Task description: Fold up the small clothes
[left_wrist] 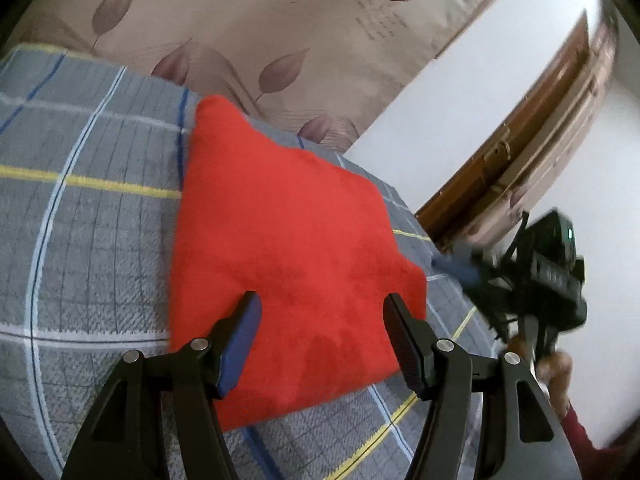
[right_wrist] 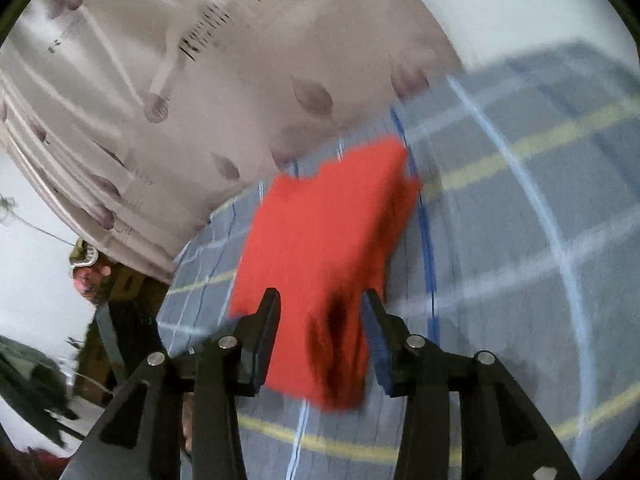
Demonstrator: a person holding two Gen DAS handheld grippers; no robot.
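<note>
Soft, light red garment (left_wrist: 288, 248) lying folded on the checked bedspread (left_wrist: 88, 208), best pinched at an edge; left gripper (left_wrist: 322, 320) gapes wide and empty, right gripper (right_wrist: 320, 316) part-open, gripping nothing.

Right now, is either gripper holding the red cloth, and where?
Neither. The left gripper is open over the red cloth's near edge. The right gripper straddles a bunched edge, pads apart from it.
</note>
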